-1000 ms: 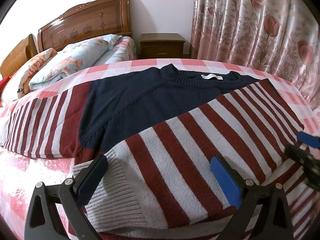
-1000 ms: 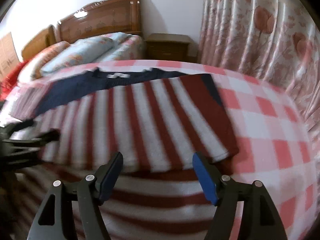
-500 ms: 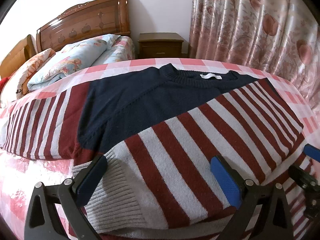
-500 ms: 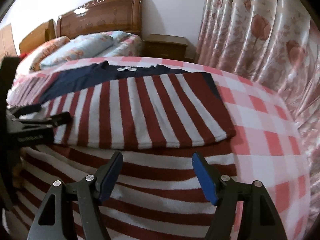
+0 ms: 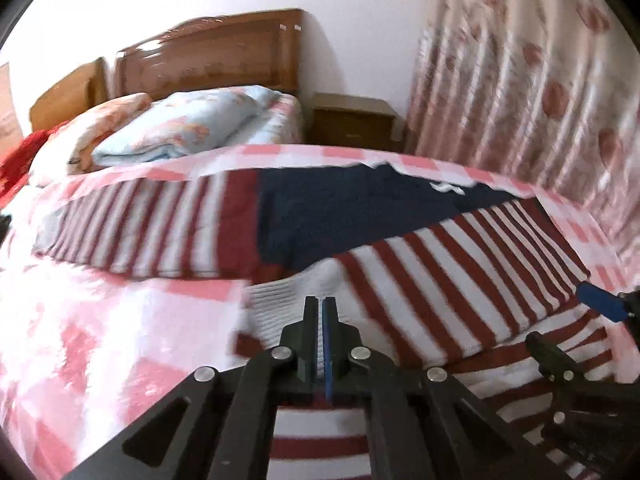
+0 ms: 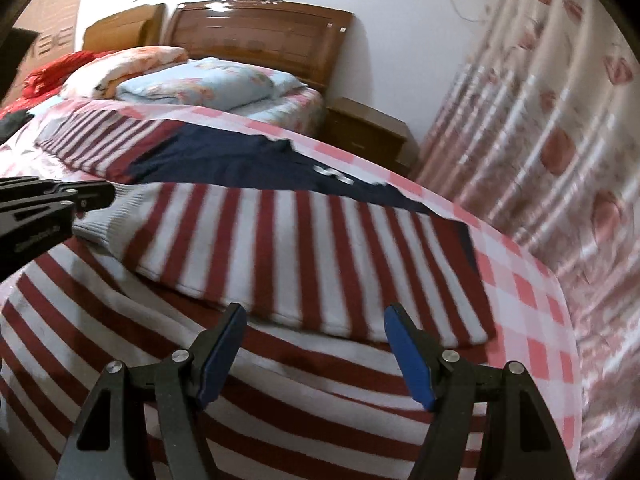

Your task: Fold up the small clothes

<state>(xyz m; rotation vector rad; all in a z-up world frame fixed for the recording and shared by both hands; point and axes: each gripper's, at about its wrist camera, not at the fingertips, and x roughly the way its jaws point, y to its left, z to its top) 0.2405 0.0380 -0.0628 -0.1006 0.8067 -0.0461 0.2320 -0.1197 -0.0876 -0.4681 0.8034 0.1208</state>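
A sweater with a navy top [image 5: 360, 216] [image 6: 240, 160] and red-and-white stripes lies flat on the pink checked bed [image 5: 100, 320]. Its right sleeve [image 5: 460, 280] [image 6: 300, 248] is folded across the body and ends in a grey cuff [image 5: 276, 304] [image 6: 104, 220]. The other sleeve [image 5: 140, 232] is spread out to the left. My left gripper [image 5: 320, 304] [image 6: 108, 196] is shut at the cuff's edge, and I see no cloth between its pads. My right gripper [image 6: 316, 320] [image 5: 568, 324] hangs open over the striped body, just below the folded sleeve's lower edge.
Folded quilts and pillows [image 5: 180, 132] lie in front of a wooden headboard [image 6: 256, 32]. A brown nightstand [image 5: 352, 120] stands in the corner. A flowered curtain [image 6: 560, 140] runs along the right side, close to the bed's edge [image 6: 560, 320].
My left gripper has gone from wide open over the cuff to shut, and its view has swung left. My right gripper has rolled and shifted, still open.
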